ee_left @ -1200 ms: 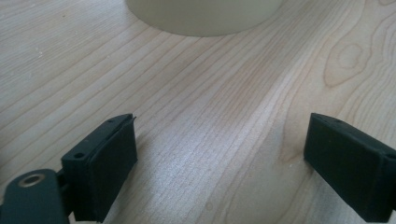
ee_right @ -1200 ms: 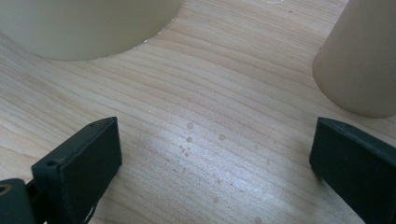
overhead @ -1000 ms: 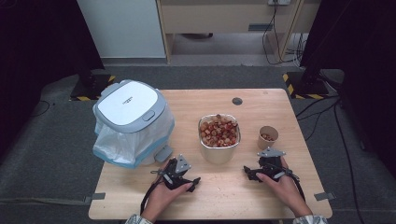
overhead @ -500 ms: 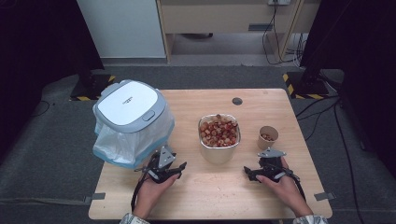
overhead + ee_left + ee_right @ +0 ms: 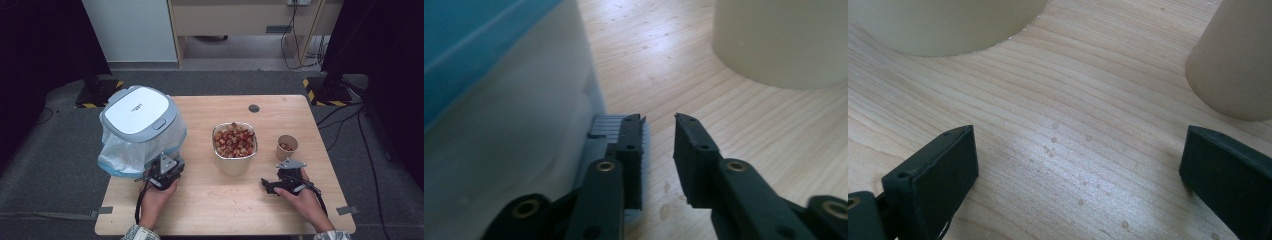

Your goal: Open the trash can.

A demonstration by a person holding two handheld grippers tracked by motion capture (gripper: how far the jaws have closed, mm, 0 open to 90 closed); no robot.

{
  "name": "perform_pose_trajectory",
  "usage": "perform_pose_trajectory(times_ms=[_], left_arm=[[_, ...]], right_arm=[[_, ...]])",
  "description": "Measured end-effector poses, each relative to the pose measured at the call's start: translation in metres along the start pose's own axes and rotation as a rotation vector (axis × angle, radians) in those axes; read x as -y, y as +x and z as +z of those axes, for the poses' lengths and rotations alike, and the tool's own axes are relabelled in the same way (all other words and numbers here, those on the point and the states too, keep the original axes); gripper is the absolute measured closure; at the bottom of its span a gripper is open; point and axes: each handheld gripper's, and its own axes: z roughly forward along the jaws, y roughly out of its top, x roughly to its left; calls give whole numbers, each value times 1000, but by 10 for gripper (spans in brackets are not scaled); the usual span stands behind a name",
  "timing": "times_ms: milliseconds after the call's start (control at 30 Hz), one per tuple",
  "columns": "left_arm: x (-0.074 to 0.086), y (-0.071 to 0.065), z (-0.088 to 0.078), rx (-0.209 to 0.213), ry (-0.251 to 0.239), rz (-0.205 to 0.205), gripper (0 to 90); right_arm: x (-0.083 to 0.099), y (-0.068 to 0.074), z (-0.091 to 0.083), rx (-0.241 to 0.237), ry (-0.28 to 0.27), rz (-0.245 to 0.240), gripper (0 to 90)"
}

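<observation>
A pale wooden table (image 5: 220, 200) on grey carpet: the left gripper (image 5: 164, 169), jaws just narrowing on nothing, nudges the bagged bin (image 5: 140, 127), lid lettering unreadable. The right gripper (image 5: 270, 184) rests spread wide nearby.

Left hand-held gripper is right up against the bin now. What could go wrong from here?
The left hand-held gripper has just been closing, nothing between its pads; one jaw sits by the grey pedal at the bin's foot. It may slip off the pedal. The liner bag bulges beside the jaws and could snag or tear. A sideways push might nudge the bin toward the full bowl.
</observation>
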Motion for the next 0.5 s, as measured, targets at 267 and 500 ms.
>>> perform_pose_trajectory(times_ms=[267,500], left_arm=[[4,8,4,-40,16,-10,863],[7,6,9,-70,32,0,867]], right_arm=[[0,0,0,0,0,-1,28],[0,0,0,-1,0,2,28]])
